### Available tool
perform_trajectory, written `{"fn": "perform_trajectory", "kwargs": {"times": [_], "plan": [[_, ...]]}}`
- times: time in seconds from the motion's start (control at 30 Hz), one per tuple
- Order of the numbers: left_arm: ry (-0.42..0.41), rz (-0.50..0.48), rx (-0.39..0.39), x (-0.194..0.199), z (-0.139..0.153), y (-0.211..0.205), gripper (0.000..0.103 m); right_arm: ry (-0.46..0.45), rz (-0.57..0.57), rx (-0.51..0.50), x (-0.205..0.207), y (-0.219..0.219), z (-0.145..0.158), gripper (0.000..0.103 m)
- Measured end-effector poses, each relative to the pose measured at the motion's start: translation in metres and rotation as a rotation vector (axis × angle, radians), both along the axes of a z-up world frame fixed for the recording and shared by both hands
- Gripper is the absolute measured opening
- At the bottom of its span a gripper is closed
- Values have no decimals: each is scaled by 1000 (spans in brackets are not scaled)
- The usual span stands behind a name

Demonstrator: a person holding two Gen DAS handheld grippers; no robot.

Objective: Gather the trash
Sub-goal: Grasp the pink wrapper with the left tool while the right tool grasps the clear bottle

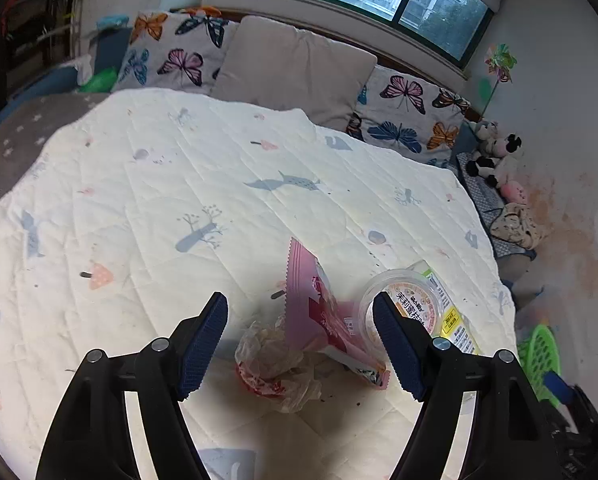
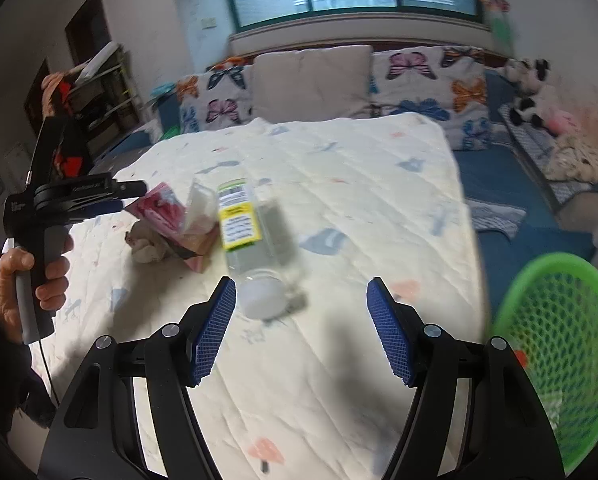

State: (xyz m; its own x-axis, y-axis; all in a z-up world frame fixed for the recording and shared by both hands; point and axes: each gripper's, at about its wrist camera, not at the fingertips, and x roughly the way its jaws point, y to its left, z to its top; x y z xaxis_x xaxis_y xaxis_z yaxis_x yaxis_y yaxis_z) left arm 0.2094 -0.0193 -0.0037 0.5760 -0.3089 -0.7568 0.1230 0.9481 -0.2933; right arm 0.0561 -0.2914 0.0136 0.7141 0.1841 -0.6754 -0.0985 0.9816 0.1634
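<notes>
A: Left wrist view: the left claw (image 1: 301, 344) is seen with its jaws wide apart and nothing pinched. A crumpled clear wrapper (image 1: 277, 364) lies on the bed quilt (image 1: 159, 200), right between the fingers. Just to its right a pink snack packet (image 1: 319, 312) is propped up, then a clear plastic cup (image 1: 403, 308) lying against the bottle.

B: How will the wrapper feel?

A: It is judged to be very light and soft. It would squash flat, so it should be taken by the thick bunched middle, not a thin edge.

B: And in the right wrist view?

A: The right claw (image 2: 301, 328) is opening, and nothing is held in it. A clear bottle (image 2: 255, 240) with a yellow label is lying on its side on the quilt, just ahead of the left finger. It looks empty, light and smooth, so it could roll or slip. It is best held across its round body. The green basket (image 2: 559, 320) is seen far right, beside the bed.
</notes>
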Motion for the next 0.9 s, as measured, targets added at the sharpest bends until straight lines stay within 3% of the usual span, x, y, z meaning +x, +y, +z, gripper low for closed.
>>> {"fn": "perform_trajectory", "kwargs": {"times": [0.2, 0.5, 0.73, 0.9], "plan": [[16, -57, -11, 11, -9, -9, 70, 29, 68, -31, 32, 28, -12, 68], [42, -118, -38, 21, -22, -16, 46, 69, 139, -89, 76, 57, -29, 68], [31, -159, -49, 21, -22, -21, 22, 96, 179, -114, 108, 71, -41, 68], [-3, -175, -40, 15, -14, -21, 14, 139, 191, -121, 128, 78, -56, 54]]}}
